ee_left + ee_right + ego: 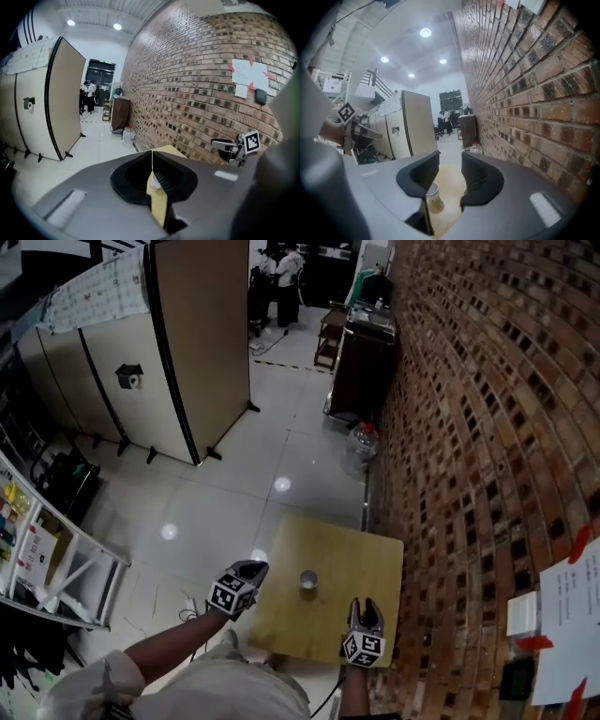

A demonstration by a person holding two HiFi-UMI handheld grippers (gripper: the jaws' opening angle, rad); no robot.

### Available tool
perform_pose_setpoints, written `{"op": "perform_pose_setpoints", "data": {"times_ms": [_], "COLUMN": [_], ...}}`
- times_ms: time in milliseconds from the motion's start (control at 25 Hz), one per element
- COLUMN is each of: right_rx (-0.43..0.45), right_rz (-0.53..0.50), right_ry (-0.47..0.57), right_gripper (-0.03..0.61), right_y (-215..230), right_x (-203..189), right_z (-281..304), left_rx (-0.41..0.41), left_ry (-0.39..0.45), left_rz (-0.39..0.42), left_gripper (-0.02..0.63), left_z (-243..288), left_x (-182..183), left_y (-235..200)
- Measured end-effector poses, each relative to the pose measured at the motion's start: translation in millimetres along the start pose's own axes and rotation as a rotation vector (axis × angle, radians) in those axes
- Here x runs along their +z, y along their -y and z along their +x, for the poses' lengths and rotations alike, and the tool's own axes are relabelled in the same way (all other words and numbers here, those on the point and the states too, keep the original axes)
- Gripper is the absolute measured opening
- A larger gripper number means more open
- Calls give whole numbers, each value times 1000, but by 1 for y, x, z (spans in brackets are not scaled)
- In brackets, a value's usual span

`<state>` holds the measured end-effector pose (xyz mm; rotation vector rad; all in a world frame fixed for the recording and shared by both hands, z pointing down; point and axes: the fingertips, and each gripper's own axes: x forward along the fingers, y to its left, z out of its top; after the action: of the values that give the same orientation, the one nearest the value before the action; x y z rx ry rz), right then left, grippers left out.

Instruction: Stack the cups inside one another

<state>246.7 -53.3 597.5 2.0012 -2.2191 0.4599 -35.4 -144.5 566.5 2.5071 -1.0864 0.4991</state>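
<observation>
Where the right gripper [364, 607] points, the cup [308, 579] stands untouched.

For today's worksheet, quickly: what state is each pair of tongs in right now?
Left tongs: closed, holding nothing.
Right tongs: open, holding nothing.

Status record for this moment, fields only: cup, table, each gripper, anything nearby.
cup: one pale cup, upright near the middle of the table; cannot tell whether others are nested inside
table: small, wooden, beside the brick wall
left gripper: jaws together, nothing between them; near the table's left edge, apart from the cup
right gripper: jaws apart, empty; the cup stands ahead of them, untouched
floor: large clear bottle by the wall, beyond the table
</observation>
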Motion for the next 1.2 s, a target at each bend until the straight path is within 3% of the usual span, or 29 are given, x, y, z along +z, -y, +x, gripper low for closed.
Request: {"op": "perform_pose_setpoints", "data": {"times_ms": [240, 640, 1200], "right_rx": [45, 41, 27], "right_rz": [-22, -72, -126], "right_ry": [-45, 51, 60], "right_gripper": [137, 101, 88], "right_y": [-17, -53, -172], "right_x": [-3, 45, 63], "right_z": [-5, 10, -45], "left_rx": [1, -33, -106], "left_ry": [7, 89, 91], "left_rz": [-48, 2, 22], "left_gripper": [26, 37, 38], "left_z": [-27, -61, -162], "left_x": [-24, -1, -29], "left_y": [20, -6, -41]}}
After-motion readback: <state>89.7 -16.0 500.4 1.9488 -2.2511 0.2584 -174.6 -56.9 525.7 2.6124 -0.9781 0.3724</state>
